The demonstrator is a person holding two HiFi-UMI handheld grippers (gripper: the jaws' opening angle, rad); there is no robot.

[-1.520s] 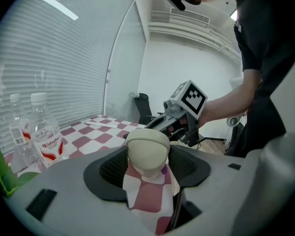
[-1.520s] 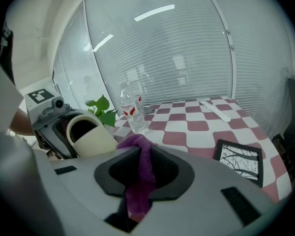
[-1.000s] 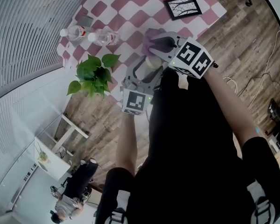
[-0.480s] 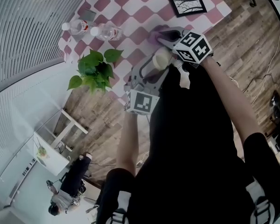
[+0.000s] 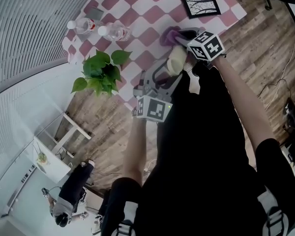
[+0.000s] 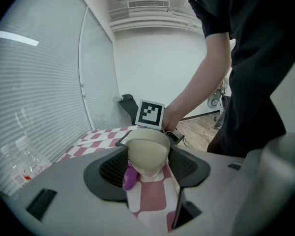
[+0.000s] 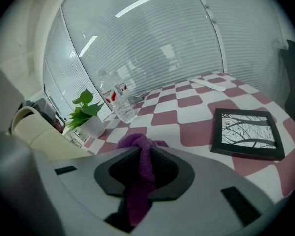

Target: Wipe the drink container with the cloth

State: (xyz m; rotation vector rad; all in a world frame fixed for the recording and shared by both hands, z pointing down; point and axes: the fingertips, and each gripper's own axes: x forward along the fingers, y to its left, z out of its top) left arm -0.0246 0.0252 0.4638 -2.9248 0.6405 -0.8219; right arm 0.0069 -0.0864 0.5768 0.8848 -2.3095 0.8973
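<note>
A cream drink container [image 5: 177, 61] is held above the near edge of the checkered table, with my left gripper [image 5: 168, 69] shut on it. In the left gripper view the cream container [image 6: 147, 149] sits between the two dark jaws, its rounded end toward the camera. My right gripper [image 5: 186, 37] is shut on a purple cloth [image 5: 170, 35], just beyond the container. The right gripper view shows the purple cloth [image 7: 141, 166] pinched between the jaws and hanging down, with the container [image 7: 34, 129] at the far left edge. A bit of cloth [image 6: 130, 177] shows under the container.
Two clear water bottles [image 5: 115, 32] lie at the table's far left, seen upright [image 7: 119, 102] from the right gripper. A potted green plant [image 5: 101, 72] stands at the left edge. A black picture frame [image 5: 201, 5] lies flat at the far right. A person sits on the floor below [image 5: 71, 195].
Both grippers have shifted a little to the right and farther over the table. The container has tilted more upright, and the right gripper with the cloth has slid along its far end.
</note>
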